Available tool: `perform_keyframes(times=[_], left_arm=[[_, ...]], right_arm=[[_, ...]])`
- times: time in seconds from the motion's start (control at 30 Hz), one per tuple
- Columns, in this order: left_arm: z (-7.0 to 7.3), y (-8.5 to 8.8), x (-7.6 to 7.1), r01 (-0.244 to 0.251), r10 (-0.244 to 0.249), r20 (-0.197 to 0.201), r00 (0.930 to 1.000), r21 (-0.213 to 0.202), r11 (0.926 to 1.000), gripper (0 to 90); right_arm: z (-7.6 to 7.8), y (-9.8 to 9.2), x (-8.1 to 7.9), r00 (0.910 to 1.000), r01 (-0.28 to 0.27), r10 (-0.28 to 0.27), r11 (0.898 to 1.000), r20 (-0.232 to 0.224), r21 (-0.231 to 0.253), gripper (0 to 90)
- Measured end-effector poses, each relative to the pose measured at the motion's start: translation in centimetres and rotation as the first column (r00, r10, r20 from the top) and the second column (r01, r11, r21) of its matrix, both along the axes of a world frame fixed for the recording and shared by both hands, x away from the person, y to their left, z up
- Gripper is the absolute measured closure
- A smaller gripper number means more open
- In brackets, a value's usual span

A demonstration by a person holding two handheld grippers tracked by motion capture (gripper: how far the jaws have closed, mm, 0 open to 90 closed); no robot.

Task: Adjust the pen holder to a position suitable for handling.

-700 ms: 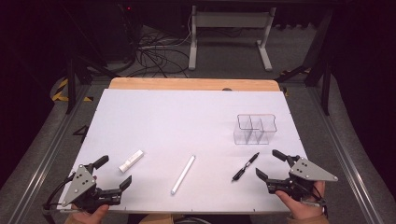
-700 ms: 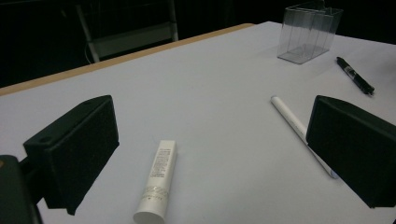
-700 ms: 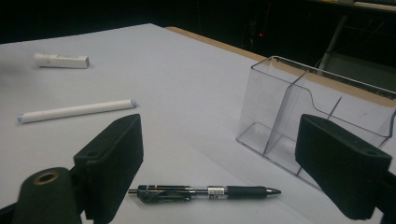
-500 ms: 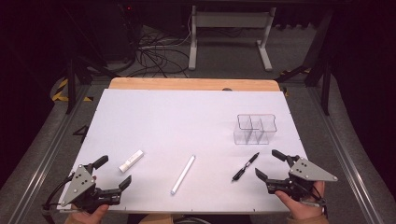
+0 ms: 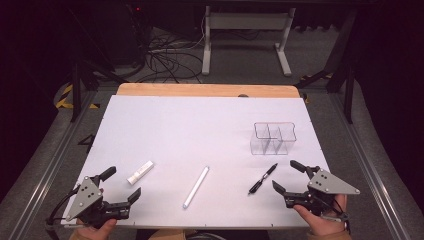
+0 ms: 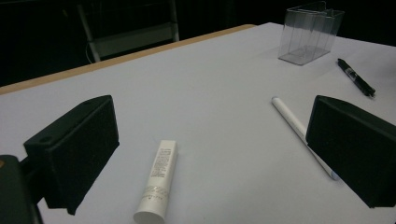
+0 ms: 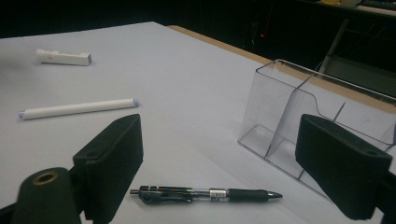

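Two grippers rest at the near edge of the white table, one at each corner, each held in a hand that comes in from below. The left gripper has its jaws spread wide with nothing between them; just ahead of it lies a small white tube, its cap end turned toward the gripper in the left gripper view, with small print on its side too blurred to read. The right gripper also stands with jaws parted and empty. A black click pen lies just beside its inner jaw, apart from it, and in the right gripper view the pen sits flat on the table between the two black jaws. A long white stick, perhaps a marker or pen, lies slanted near the middle of the front edge. Beyond the pen stands a clear plastic organizer with compartments, all empty.
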State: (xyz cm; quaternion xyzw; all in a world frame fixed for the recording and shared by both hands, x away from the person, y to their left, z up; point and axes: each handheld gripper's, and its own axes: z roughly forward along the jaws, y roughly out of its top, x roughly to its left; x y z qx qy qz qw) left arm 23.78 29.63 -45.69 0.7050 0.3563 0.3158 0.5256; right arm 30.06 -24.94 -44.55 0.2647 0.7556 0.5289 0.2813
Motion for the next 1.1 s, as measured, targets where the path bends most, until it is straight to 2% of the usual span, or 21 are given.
perform_keyframes(times=[0.17,0.3,0.43,0.73,0.97,1.1], left_arm=[[0.0,0.0,0.0,-0.002,0.002,0.0,1.0,-0.005,1.0,3.2],[0.0,0.1,0.0,-0.001,0.0,-0.003,1.0,-0.009,1.0,3.3],[0.0,0.1,0.0,-0.002,0.002,-0.002,1.0,-0.009,1.0,3.3],[0.0,0.1,0.1,0.0,0.0,-0.005,1.0,-0.01,0.9999,3.4],[0.0,0.1,0.1,-0.001,0.001,-0.004,1.0,-0.01,0.9999,3.4],[0.0,0.1,0.0,-0.002,0.002,-0.005,1.0,-0.012,0.9999,3.4]], right_arm=[[0.1,0.1,0.0,1.0,-0.002,0.002,1.0,-0.005,-0.007,16.6],[0.8,0.3,0.5,0.9999,-0.003,0.003,1.0,-0.013,-0.017,16.5],[1.8,0.5,1.5,0.9996,-0.007,0.005,0.998,-0.028,-0.056,16.3],[3.0,0.8,2.8,0.9997,-0.015,0.014,0.998,-0.021,-0.055,15.6],[3.2,0.6,2.7,0.9999,-0.014,0.013,0.999,-0.006,-0.048,12.4],[3.3,0.6,3.0,0.9985,-0.022,0.018,0.996,-0.052,-0.082,11.0]])
